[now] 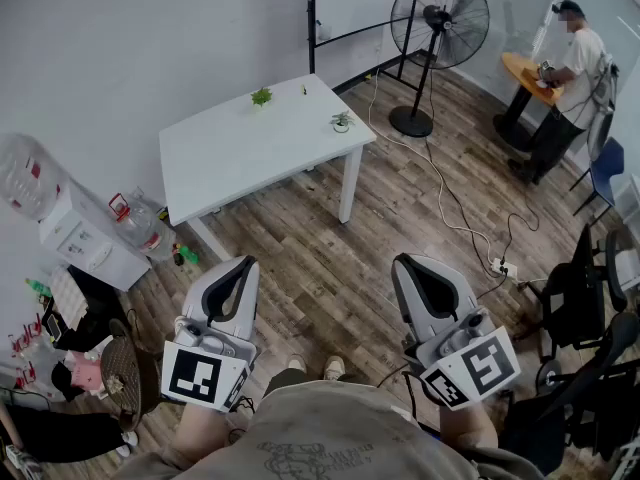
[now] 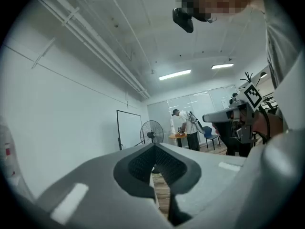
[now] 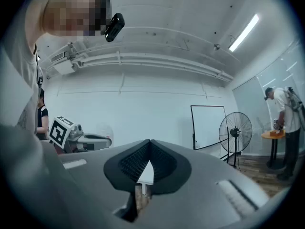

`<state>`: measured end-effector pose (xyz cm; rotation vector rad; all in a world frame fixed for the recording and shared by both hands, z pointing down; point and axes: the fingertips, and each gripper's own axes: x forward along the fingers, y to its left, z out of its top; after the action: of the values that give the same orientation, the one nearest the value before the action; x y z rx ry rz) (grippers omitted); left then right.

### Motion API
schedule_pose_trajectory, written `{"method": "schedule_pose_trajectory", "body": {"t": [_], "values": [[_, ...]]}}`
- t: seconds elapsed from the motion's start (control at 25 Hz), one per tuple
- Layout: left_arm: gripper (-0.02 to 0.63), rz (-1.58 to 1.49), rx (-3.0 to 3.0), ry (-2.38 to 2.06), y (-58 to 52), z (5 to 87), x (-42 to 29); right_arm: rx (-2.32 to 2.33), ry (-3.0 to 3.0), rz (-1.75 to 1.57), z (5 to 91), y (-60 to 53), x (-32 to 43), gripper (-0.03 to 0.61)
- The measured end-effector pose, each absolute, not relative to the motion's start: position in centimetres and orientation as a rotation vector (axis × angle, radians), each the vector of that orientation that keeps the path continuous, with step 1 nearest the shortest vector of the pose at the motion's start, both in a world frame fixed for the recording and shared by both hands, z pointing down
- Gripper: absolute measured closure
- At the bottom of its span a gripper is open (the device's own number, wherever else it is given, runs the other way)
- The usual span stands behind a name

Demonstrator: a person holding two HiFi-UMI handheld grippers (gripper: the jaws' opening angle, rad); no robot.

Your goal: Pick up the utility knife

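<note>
Left tongs (image 1: pixel 247 261) and right tongs (image 1: pixel 400 260), both closed, sit well apart from table (image 1: pixel 250 148).

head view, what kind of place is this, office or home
Most likely a plain office or lab room: a white table, a pedestal fan and black office chairs on wood-look flooring, plus a water dispenser.

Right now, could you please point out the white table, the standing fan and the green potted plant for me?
white table (image 1: pixel 250 150), head view, a bare part of its top.
standing fan (image 1: pixel 438 16), head view, the hub of its round cage.
green potted plant (image 1: pixel 261 96), head view, its leaves.
</note>
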<state>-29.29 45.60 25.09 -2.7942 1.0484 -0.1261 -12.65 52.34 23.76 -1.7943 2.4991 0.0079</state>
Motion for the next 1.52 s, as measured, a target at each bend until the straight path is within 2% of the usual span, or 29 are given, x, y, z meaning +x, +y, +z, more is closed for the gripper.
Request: {"method": "schedule_pose_trajectory", "body": {"t": [0.8,0.84,0.88,0.92,1.52], "values": [[0.614,-0.119,-2.753,1.104,44.5,25.5,-26.0,-1.812,2.55,-0.052,26.4,51.7,-9.2,0.549],[0.597,-0.113,-2.746,1.129,44.3,25.4,-26.0,-1.816,2.542,-0.056,26.4,51.7,-8.8,0.549],[0.497,-0.112,-2.747,1.143,44.1,25.5,-26.0,-1.819,2.534,-0.06,26.4,51.6,-8.5,0.549],[0.471,-0.114,-2.754,1.15,43.9,25.6,-25.9,-1.821,2.529,-0.064,26.5,51.5,-8.2,0.549],[0.462,-0.159,-2.799,1.161,37.3,27.8,-24.1,-1.853,2.551,-0.117,28.7,45.2,-6.3,0.549]]}}
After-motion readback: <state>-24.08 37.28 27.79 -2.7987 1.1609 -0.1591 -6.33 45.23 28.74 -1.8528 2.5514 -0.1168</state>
